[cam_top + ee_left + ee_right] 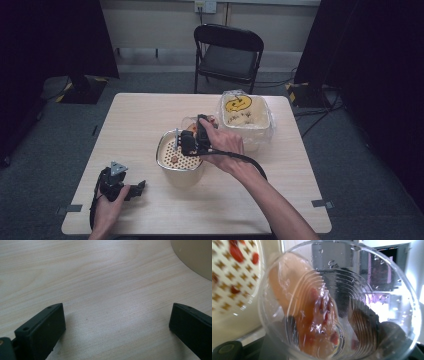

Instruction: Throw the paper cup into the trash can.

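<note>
The right gripper [192, 142] has its jaws clamped on a clear plastic cup [337, 305], tipped on its side with its mouth toward the strainer bowl [165, 159], so the pour looks well under way. In the right gripper view, orange-pink liquid with a few red bits clings along the cup's lower wall, so some contents are judged left to drain. A few red pieces [237, 252] already lie on the strainer's perforated insert, beside the cup's rim. Behind the strainer bowl, on its far right, stands a lined white tub [245, 120]. Well to the near left of the strainer bowl, the left gripper [122, 187] rests on the table [100, 277], jaws wide apart and empty.
</note>
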Demonstrator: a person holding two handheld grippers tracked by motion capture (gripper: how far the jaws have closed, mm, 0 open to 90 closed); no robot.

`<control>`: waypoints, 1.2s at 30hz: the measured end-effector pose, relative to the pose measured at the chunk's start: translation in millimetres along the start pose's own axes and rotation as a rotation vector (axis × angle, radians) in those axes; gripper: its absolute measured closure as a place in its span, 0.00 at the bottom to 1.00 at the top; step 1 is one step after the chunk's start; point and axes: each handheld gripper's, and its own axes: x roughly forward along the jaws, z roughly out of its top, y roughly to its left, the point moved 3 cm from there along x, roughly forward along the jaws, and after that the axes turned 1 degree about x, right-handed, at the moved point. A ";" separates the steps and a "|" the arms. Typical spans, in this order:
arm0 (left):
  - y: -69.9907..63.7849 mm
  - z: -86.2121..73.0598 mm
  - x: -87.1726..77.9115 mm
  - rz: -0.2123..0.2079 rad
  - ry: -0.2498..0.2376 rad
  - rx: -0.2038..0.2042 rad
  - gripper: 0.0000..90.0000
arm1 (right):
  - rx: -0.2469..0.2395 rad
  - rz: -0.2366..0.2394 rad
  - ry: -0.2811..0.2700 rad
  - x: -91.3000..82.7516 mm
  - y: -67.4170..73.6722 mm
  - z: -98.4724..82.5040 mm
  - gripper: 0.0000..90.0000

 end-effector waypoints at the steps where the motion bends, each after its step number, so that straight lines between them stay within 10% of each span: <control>1: 0.0 0.0 0.0 0.000 0.000 0.000 0.00 | -0.034 -0.016 0.004 0.6 0.2 0.7 0.54; 36: -0.1 0.0 0.1 0.000 -0.001 -0.001 0.00 | -0.421 -0.258 0.075 2.0 1.6 5.5 0.55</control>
